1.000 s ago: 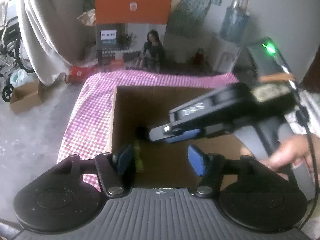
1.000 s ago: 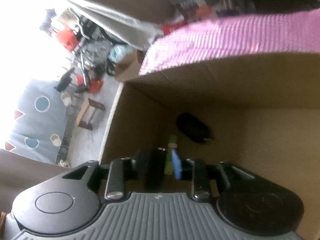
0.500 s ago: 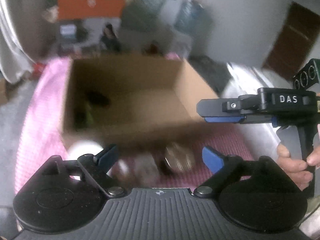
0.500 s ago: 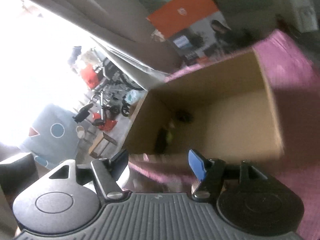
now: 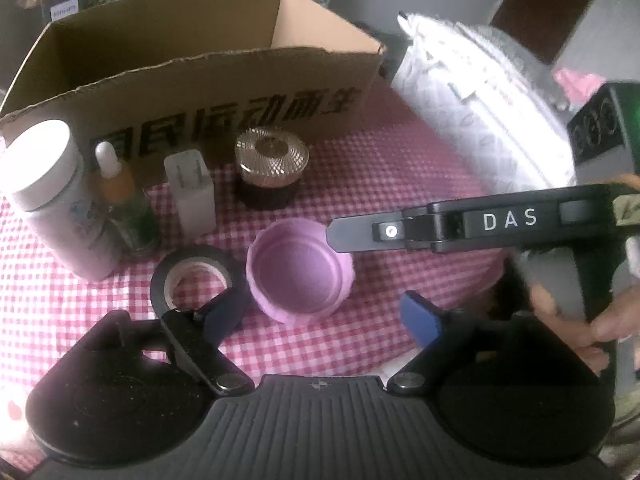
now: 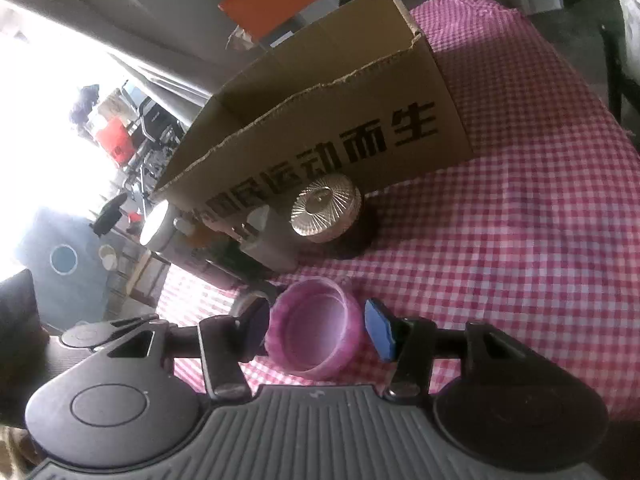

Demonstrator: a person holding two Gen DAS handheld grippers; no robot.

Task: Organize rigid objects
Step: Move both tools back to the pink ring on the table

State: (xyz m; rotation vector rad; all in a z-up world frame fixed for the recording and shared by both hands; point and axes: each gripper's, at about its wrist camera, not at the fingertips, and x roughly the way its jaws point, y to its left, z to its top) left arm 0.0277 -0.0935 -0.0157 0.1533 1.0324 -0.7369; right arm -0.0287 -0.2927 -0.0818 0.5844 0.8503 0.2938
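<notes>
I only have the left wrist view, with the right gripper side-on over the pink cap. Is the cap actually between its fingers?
Observer: Yes. In the right wrist view the pink cap sits open side up between the fingers of the right gripper, and the jaws are closing.
Operator: Are both pads on it?
Observer: Not both, as far as I can tell. The blue pad seems a sliver short of the rim. The dark pad looks right against it.
Operator: Anything crowding that side?
Observer: The tape roll peeks out just behind the dark pad, close to the cap.
</notes>
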